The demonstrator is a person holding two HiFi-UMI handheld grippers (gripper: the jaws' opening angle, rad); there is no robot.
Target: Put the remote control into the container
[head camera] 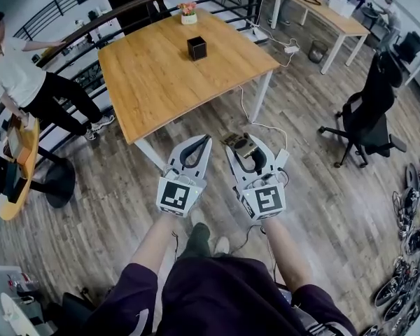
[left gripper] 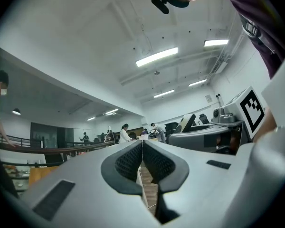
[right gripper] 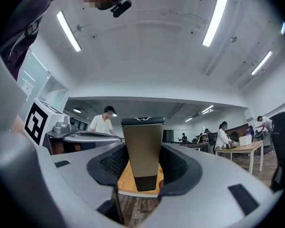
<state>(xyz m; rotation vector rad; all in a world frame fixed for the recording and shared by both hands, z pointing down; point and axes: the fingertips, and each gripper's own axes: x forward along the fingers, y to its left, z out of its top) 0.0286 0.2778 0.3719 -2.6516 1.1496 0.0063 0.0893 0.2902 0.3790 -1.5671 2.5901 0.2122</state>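
Both forearms out in front of body, grippers low and side by side, noses aimed toward wooden table [head camera: 161, 82]. Left gripper [head camera: 203, 140] [left gripper: 142, 144]: jaws pressed together, nothing in them. Right gripper [head camera: 246, 145] [right gripper: 142, 148]: pinching remote control [head camera: 239, 144] [right gripper: 142, 146], pads on both long sides. Plank floor [head camera: 322, 201] below, open office room, office chair [head camera: 367, 117] off right. Black container [head camera: 197, 47] mid-table, well apart from grippers. Remote: flat bronze-gold body, dark ends, sticking out past jaw tips.
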